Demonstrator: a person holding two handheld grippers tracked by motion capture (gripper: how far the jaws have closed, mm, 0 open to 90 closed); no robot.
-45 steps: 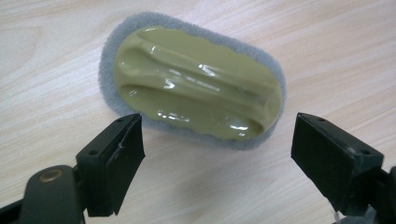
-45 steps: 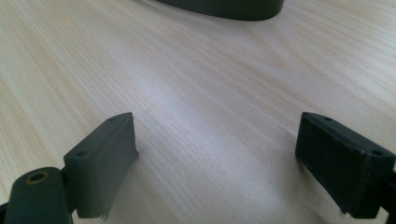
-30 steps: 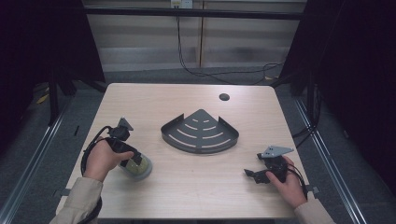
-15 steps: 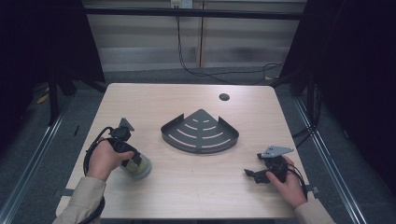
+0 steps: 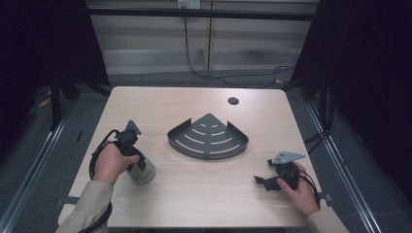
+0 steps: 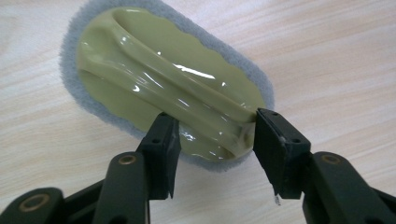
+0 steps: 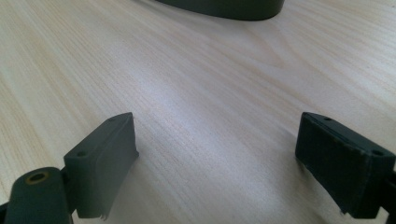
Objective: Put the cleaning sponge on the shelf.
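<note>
We have the left gripper (image 6: 212,140) straddling the scrubber's (image 6: 163,88) handle on the counter (image 5: 204,194), jaws not yet closed; next, squeeze. The right gripper (image 7: 215,163) rests wide, empty.

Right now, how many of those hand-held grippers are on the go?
2. The left gripper is at the table's near left, around the green scrubber; the right gripper is near right, open over bare wood.

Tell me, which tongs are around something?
The left tongs. They straddle the green handle of the scrubber, while the right tongs hang open over bare table.
</note>
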